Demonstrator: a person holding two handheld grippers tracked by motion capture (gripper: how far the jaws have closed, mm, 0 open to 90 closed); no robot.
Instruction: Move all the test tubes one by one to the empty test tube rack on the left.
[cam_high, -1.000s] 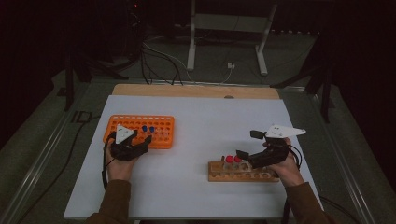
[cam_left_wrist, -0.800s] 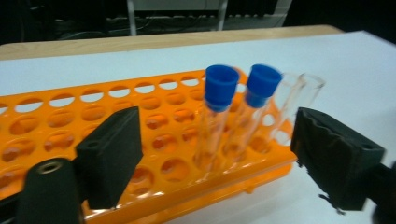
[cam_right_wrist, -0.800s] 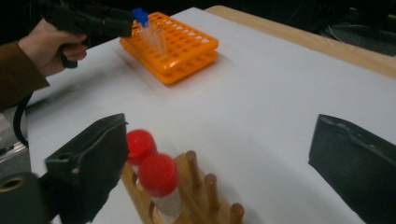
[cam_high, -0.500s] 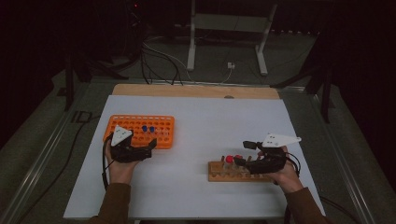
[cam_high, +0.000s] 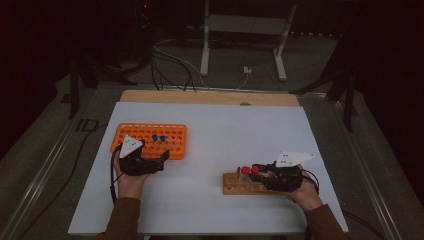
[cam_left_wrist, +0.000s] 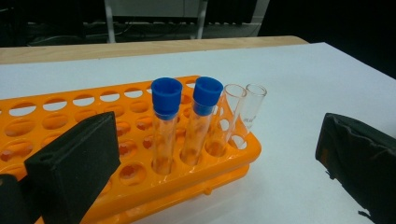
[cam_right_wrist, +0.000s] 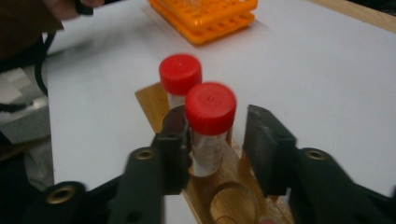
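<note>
An orange tube rack (cam_high: 150, 136) lies at the table's left; it (cam_left_wrist: 140, 182) holds two blue-capped tubes (cam_left_wrist: 166, 116) and two uncapped glass tubes (cam_left_wrist: 232, 112) near its corner. My left gripper (cam_high: 156, 155) sits at the rack's near edge, its jaws wide apart (cam_left_wrist: 215, 177) and holding nothing. On the right, a wooden rack (cam_high: 237, 185) carries two red-capped tubes (cam_high: 250, 170). My right gripper (cam_right_wrist: 219, 140) straddles the nearer red-capped tube (cam_right_wrist: 210, 112). The left pad (cam_right_wrist: 175, 149) is at the tube's side, and a gap shows between tube and right pad (cam_right_wrist: 266, 144).
The white table top (cam_high: 225, 130) has bare room between the two racks. A wooden strip (cam_high: 210, 97) runs along the far edge. Cables and a metal stand (cam_high: 240, 30) lie on the floor beyond. An empty socket (cam_right_wrist: 233, 205) of the wooden rack sits just before my right jaws.
My right gripper has come down and left to the wooden rack, and its jaws now flank the nearer red-capped tube. The left hand has drawn back slightly from the orange rack.
</note>
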